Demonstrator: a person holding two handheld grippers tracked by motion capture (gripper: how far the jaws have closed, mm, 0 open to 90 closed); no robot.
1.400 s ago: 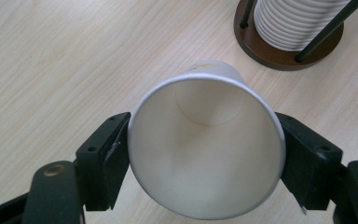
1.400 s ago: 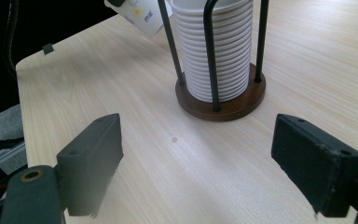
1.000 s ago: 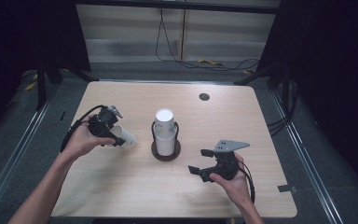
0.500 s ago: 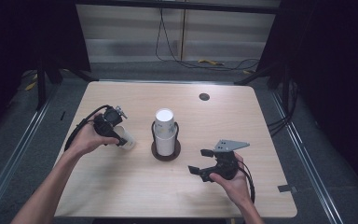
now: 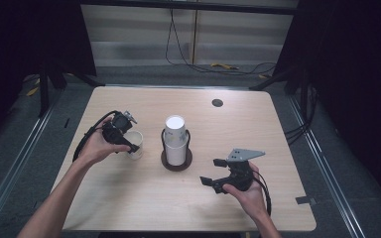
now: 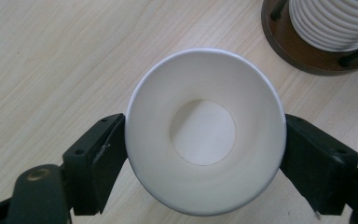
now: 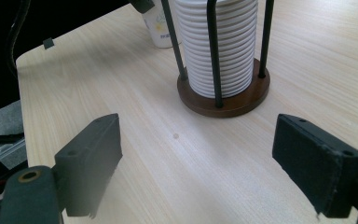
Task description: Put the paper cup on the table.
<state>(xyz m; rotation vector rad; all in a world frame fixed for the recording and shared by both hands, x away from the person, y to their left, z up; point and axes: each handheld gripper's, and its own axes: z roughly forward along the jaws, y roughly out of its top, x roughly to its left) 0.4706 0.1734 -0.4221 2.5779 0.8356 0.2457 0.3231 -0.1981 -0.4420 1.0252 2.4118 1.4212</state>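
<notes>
- Between the jaws of our left gripper (image 6: pixel 205 154) stands the paper cup (image 6: pixel 204 130), upright on the table (image 5: pixel 258 129) with its mouth facing straight up at the gripper camera.
- We have just been opening these jaws. The cup is between them, and the pads sit at the rim on either side; we judge the grip released or close to it, since the rim shows no squeeze.
- We note the cup's long axis is vertical, so the clean exit for our left gripper is straight up or back along the jaw line, not sideways.
- Just right of the cup in the high view stands the cup holder (image 5: pixel 176 159), a wooden base with black rods around a stack of cups (image 5: pixel 175 133). A sideways retreat towards it risks a knock.
- Our right gripper (image 5: pixel 218 172) rests well apart on the far side of the holder, jaws wide and empty, pointing at the stack.
</notes>
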